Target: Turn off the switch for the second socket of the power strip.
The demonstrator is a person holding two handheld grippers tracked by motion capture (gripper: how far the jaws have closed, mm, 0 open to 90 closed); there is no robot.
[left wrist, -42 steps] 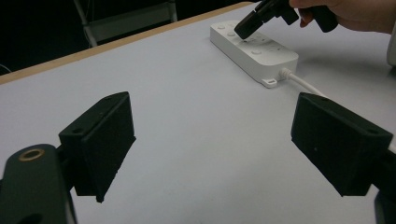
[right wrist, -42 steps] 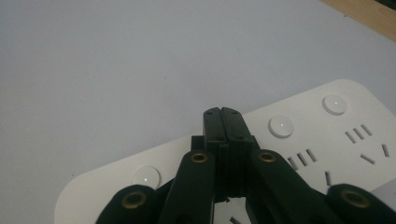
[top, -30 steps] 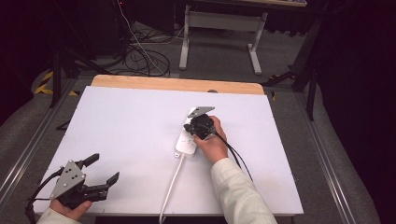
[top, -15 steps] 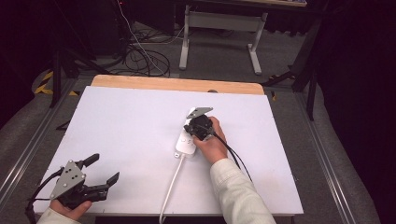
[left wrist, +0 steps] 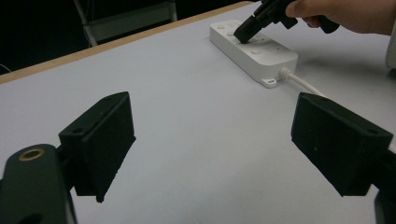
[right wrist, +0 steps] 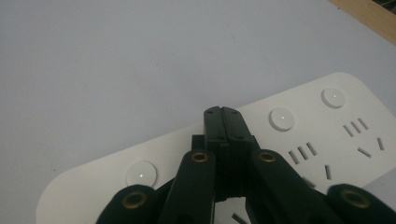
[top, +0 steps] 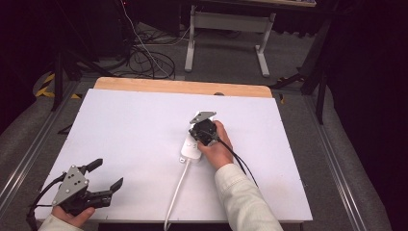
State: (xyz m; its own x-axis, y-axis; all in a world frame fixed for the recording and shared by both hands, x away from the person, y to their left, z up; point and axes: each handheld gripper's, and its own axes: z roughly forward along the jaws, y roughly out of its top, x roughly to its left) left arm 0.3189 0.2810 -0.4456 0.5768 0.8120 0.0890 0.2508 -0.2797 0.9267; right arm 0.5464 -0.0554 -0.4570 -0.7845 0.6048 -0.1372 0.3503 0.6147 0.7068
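A white power strip (top: 191, 150) lies near the table's middle, its white cord (top: 175, 192) running to the front edge. My right gripper (top: 195, 137) is shut with nothing between the jaws, and its joined tips (right wrist: 224, 115) rest on the strip's top (right wrist: 322, 140), between two round buttons (right wrist: 141, 173) (right wrist: 282, 119). In the left gripper view the right gripper (left wrist: 243, 33) presses down on the strip (left wrist: 261, 53). My left gripper (top: 108, 173) hovers open at the front left corner, its jaws wide apart (left wrist: 210, 140) and empty, far from the strip.
The white table top (top: 120, 125) has a wooden strip (top: 183, 87) along its far edge. Beyond it are a table frame (top: 226, 29) and loose cables (top: 149, 57) on the floor. A black cable (top: 240, 161) trails from the right gripper.
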